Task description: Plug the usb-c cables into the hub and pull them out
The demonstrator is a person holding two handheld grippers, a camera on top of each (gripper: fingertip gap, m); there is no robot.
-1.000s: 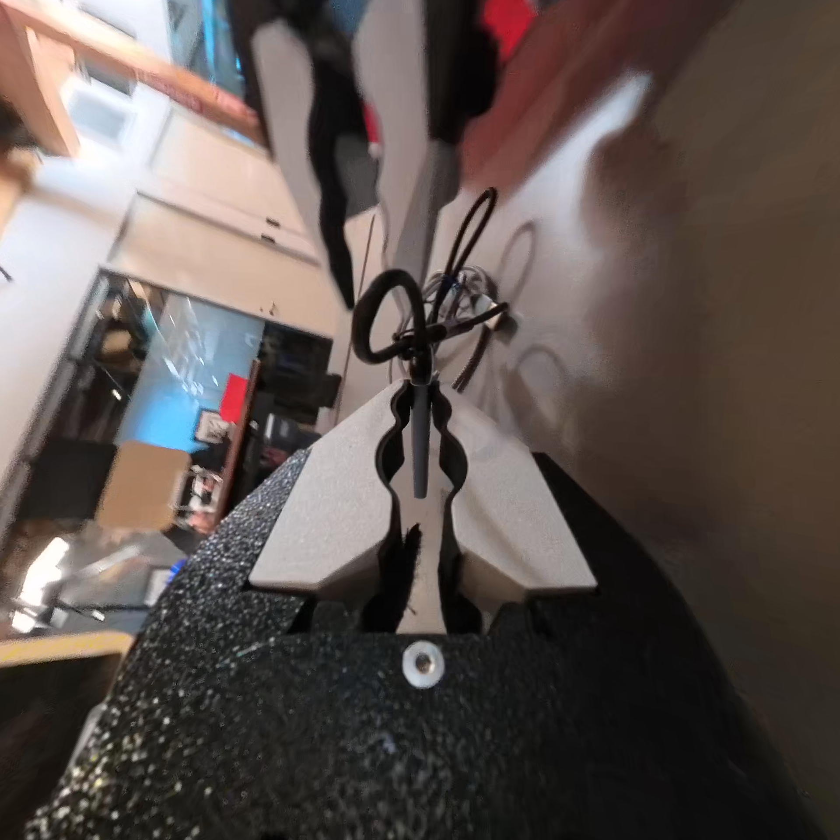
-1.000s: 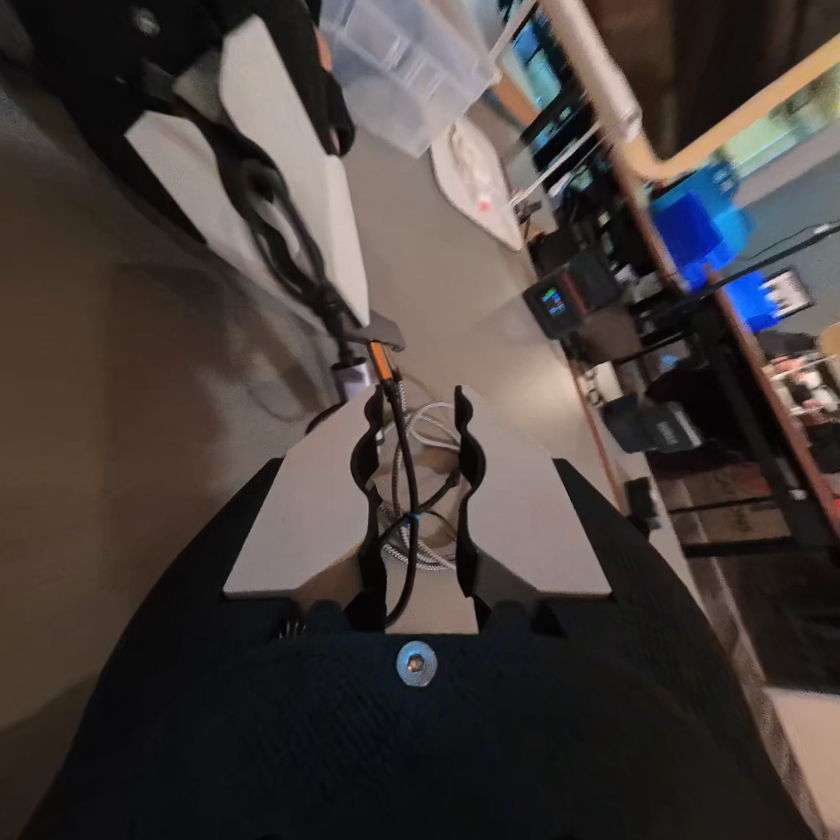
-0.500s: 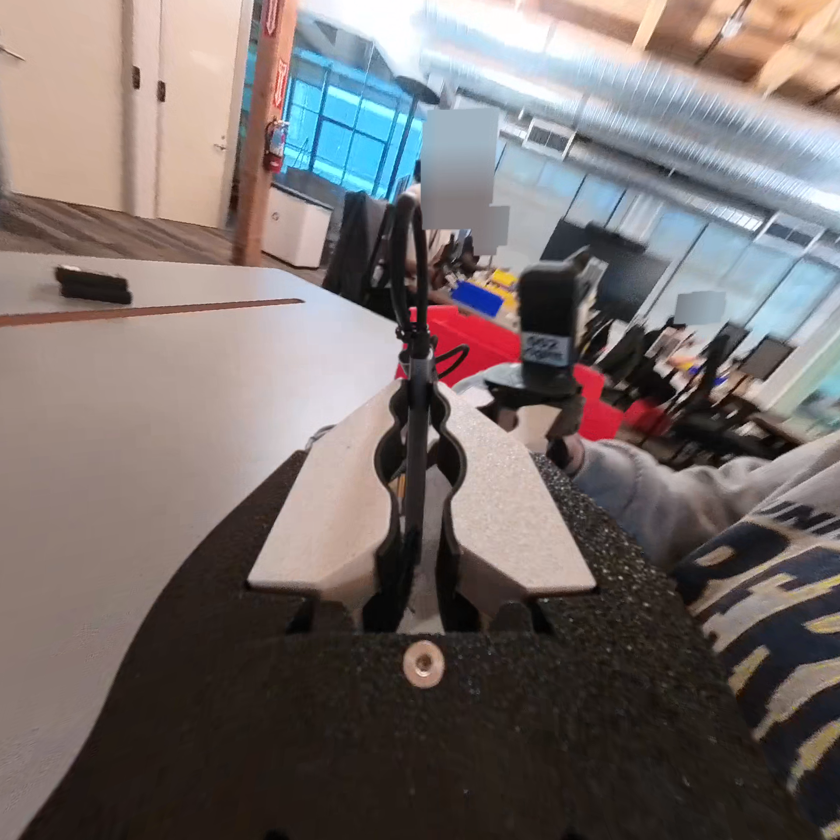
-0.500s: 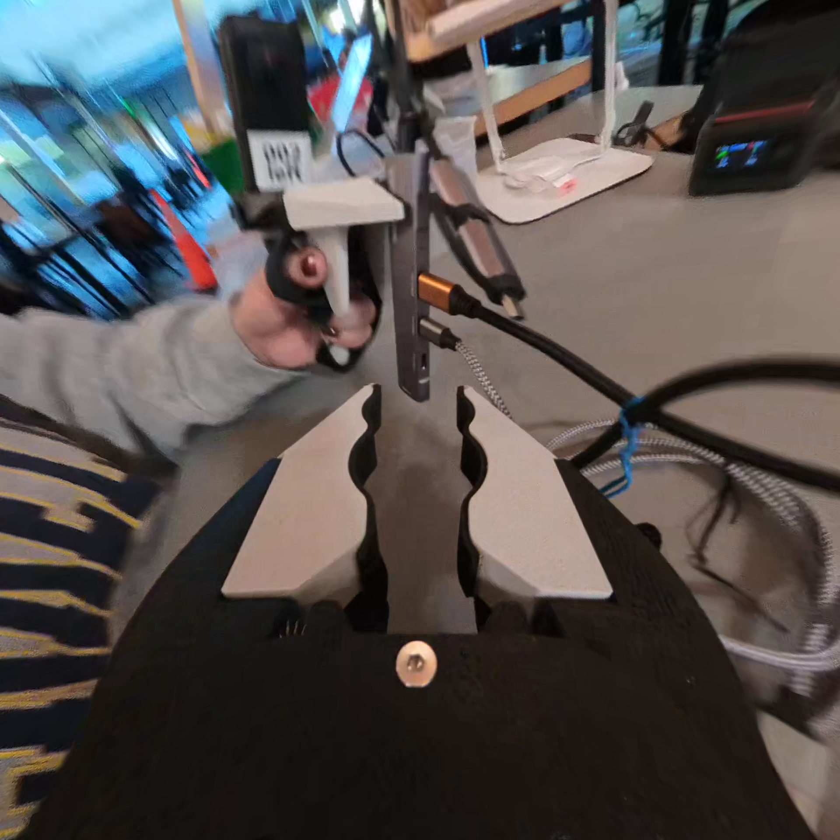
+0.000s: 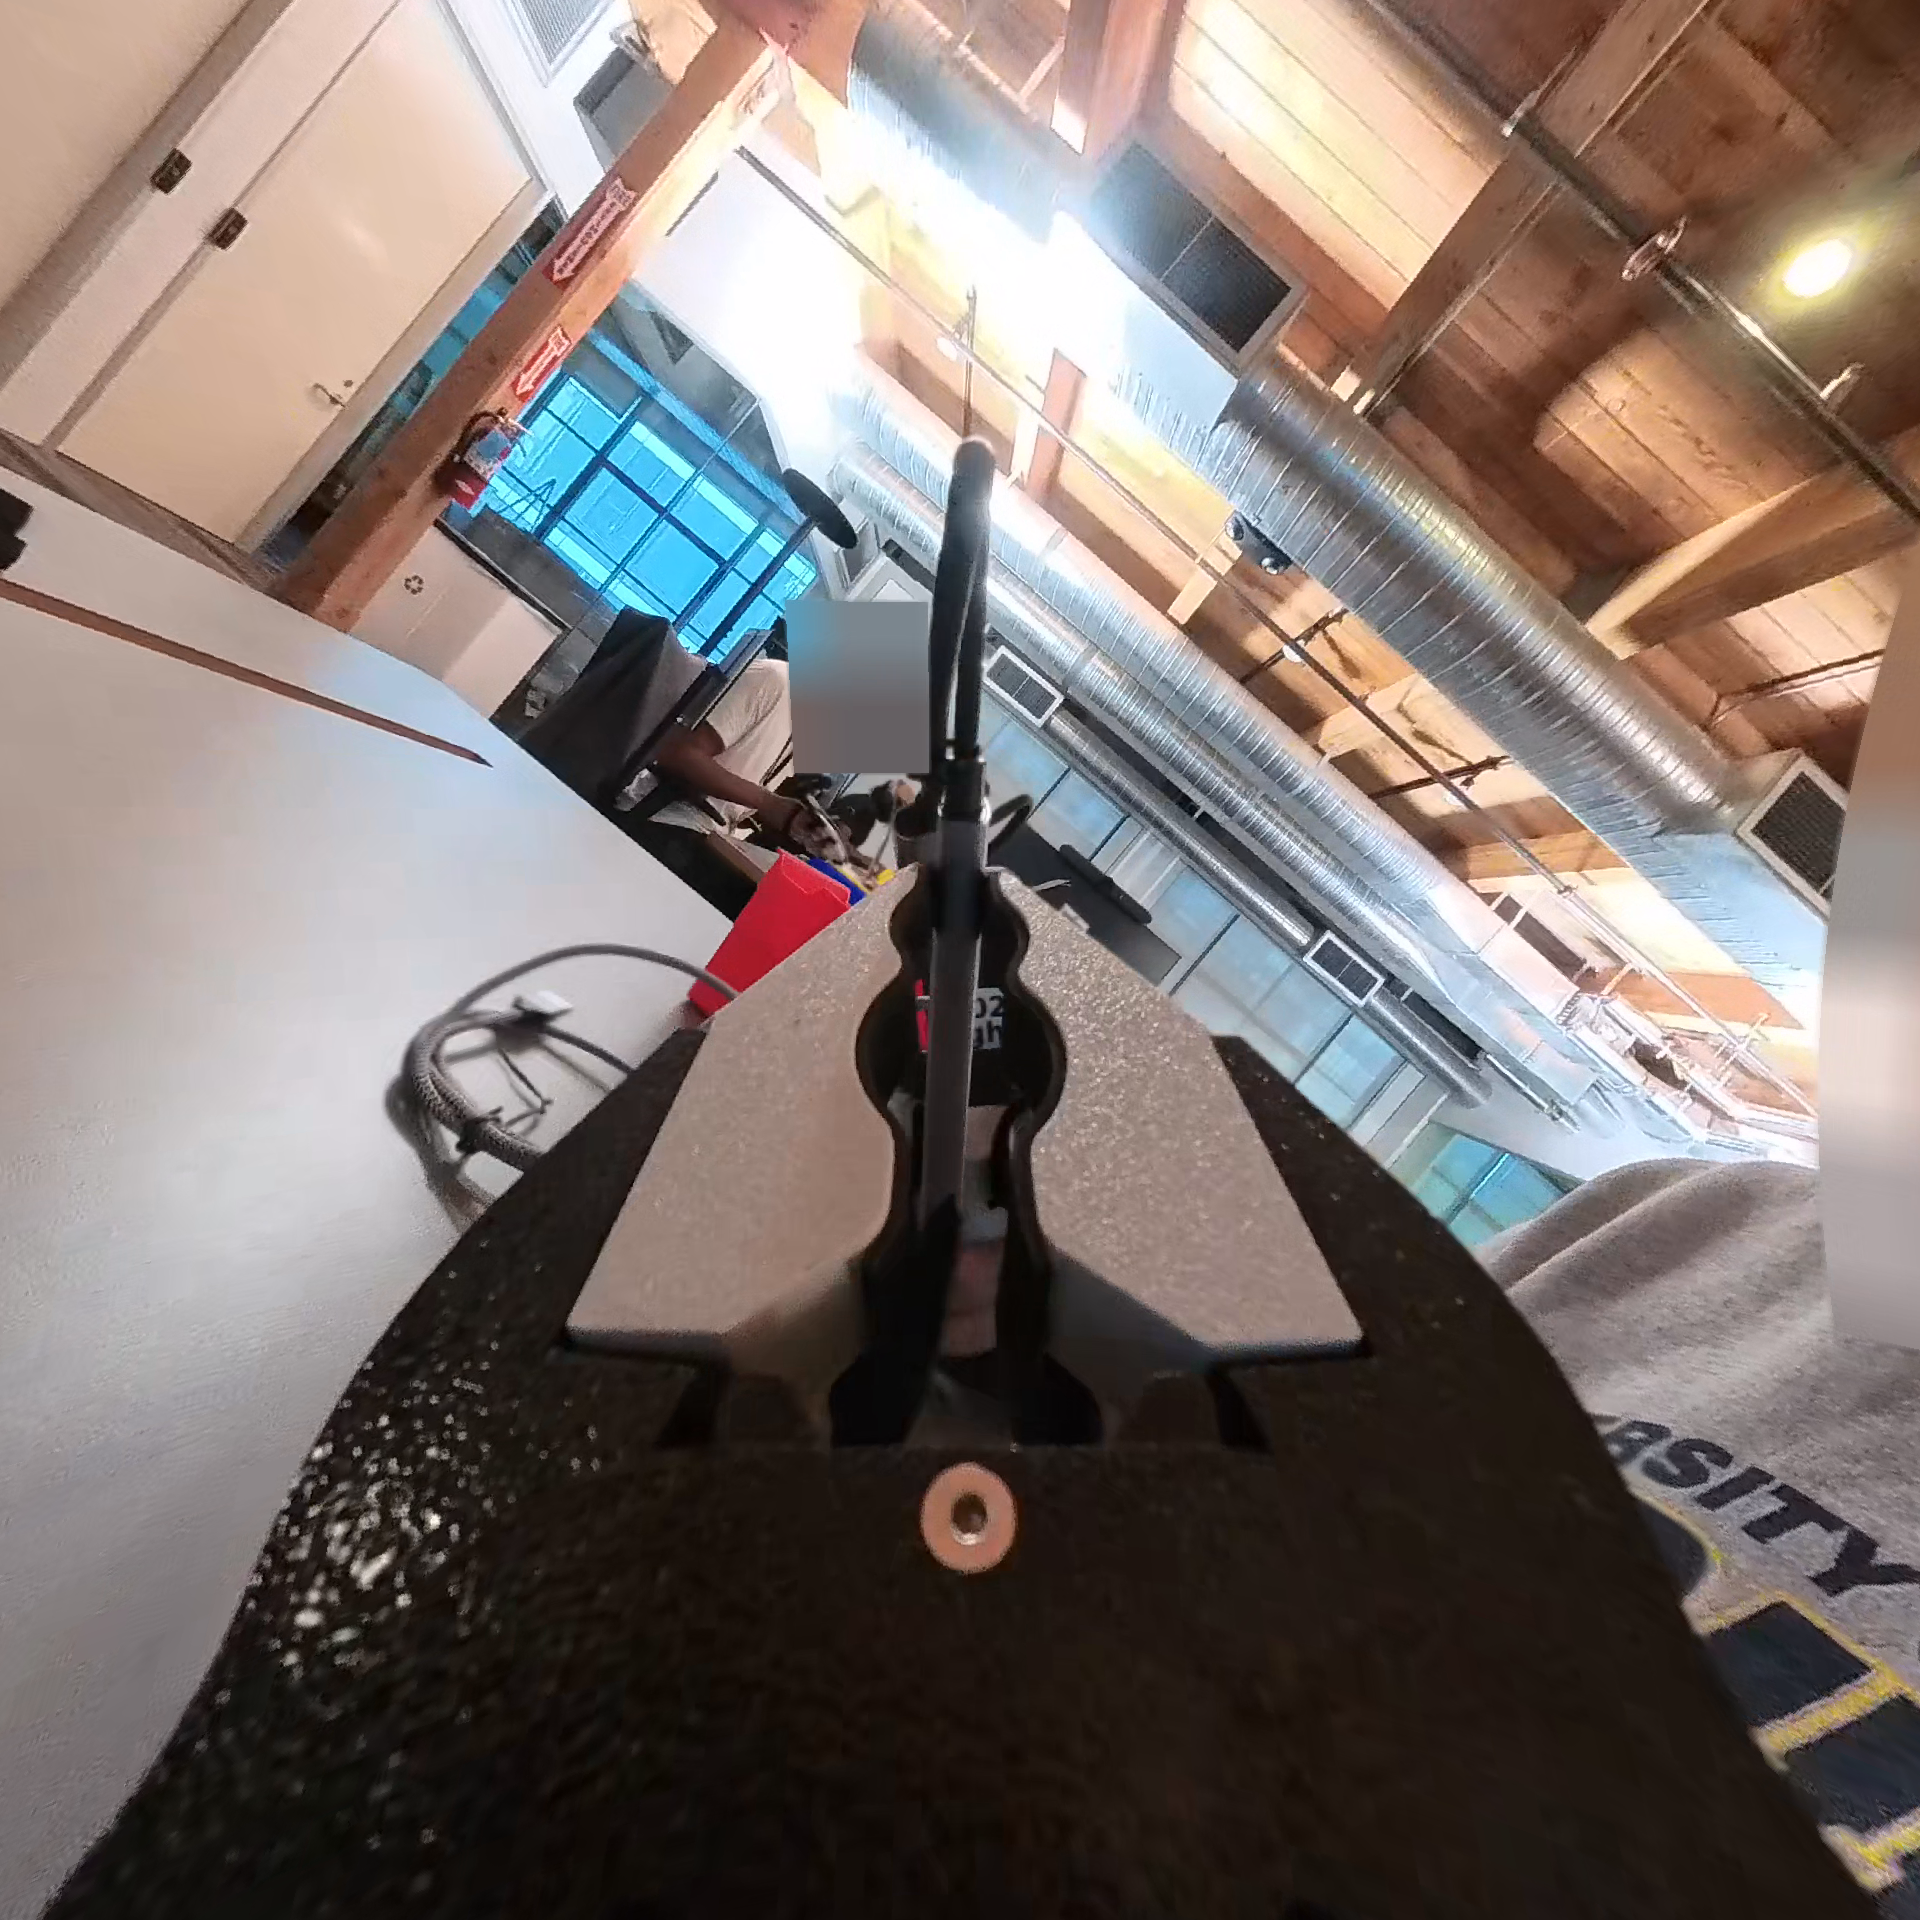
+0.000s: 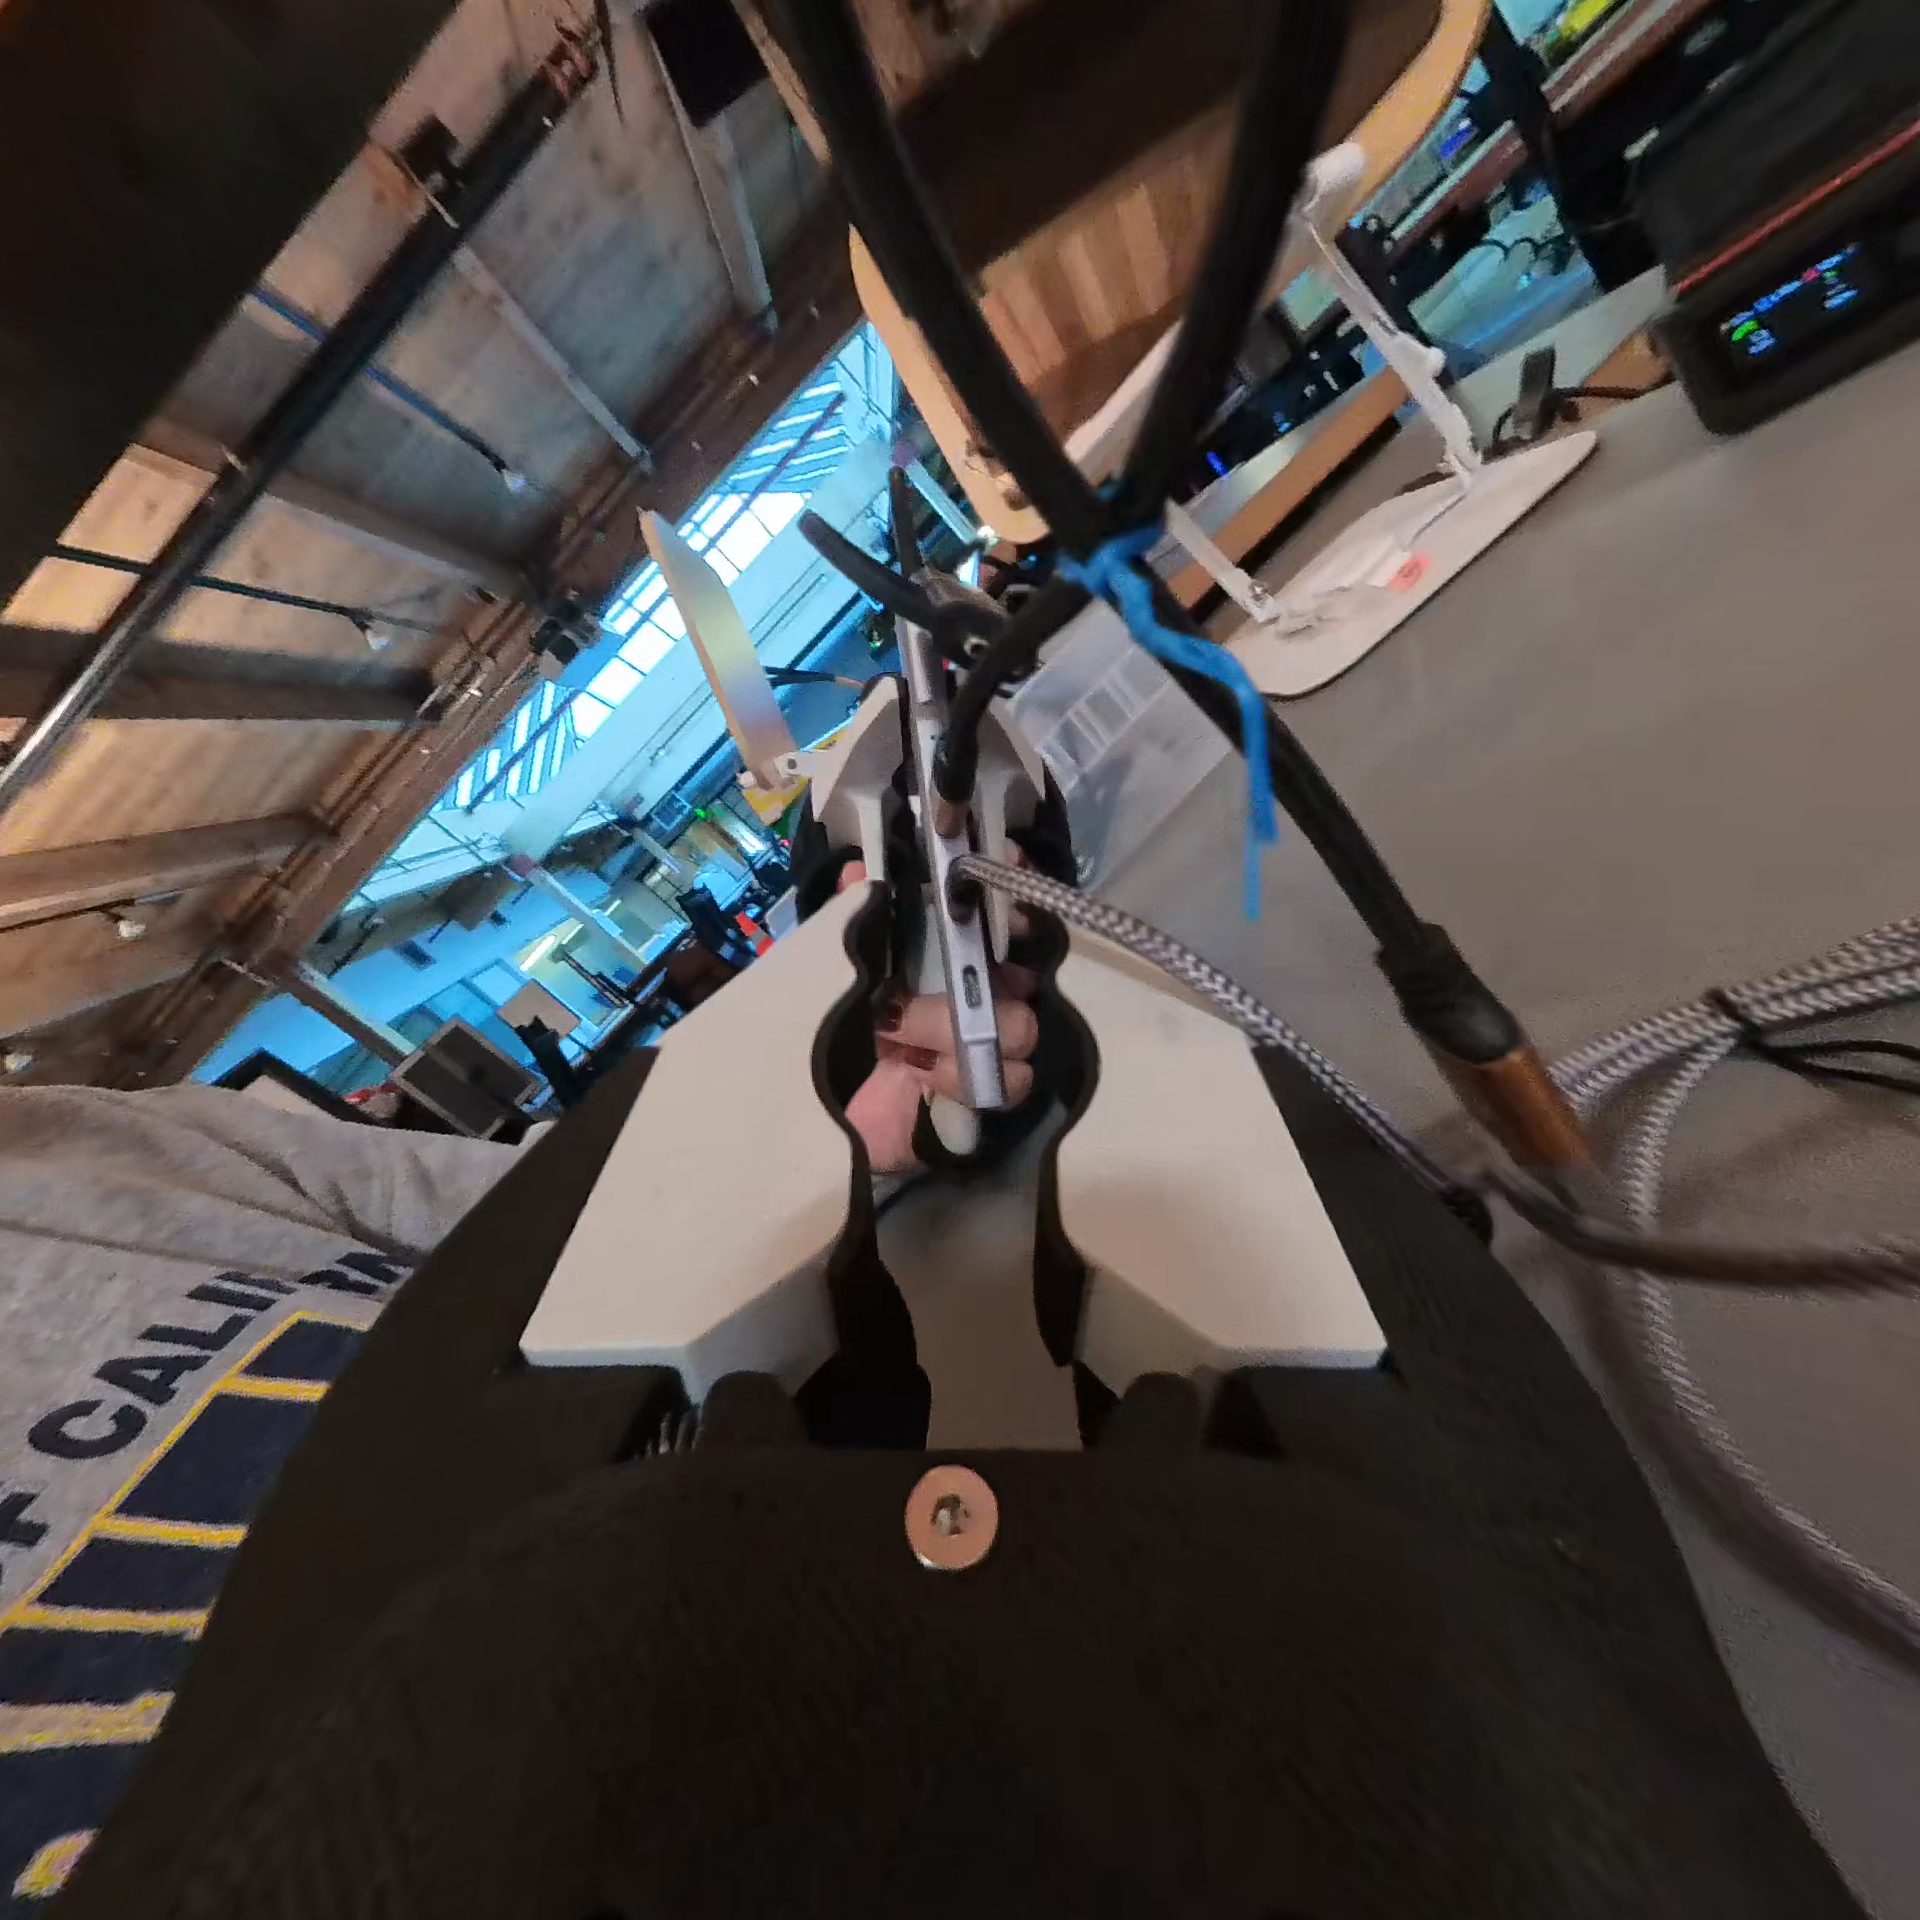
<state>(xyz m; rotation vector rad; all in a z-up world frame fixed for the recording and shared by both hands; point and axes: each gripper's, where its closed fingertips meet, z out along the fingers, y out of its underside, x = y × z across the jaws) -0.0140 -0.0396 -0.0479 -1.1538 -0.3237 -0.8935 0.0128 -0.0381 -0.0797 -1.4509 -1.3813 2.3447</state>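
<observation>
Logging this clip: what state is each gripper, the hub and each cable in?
Left gripper: shut on slim grey hub.
Slim grey hub: held upright, off the table.
Right gripper: open, empty.
Grey braided cable: plugged into hub.
Thick black cable with copper-coloured plug: unplugged, hanging free.

right gripper [image 6: 961, 997]: fingers apart, empty | hub [image 6: 956, 914]: clamped in left gripper [image 6: 940, 769] ahead | braided cable [image 6: 1122, 940] plugged in | black cable [image 6: 1340, 831] dangles, free
</observation>
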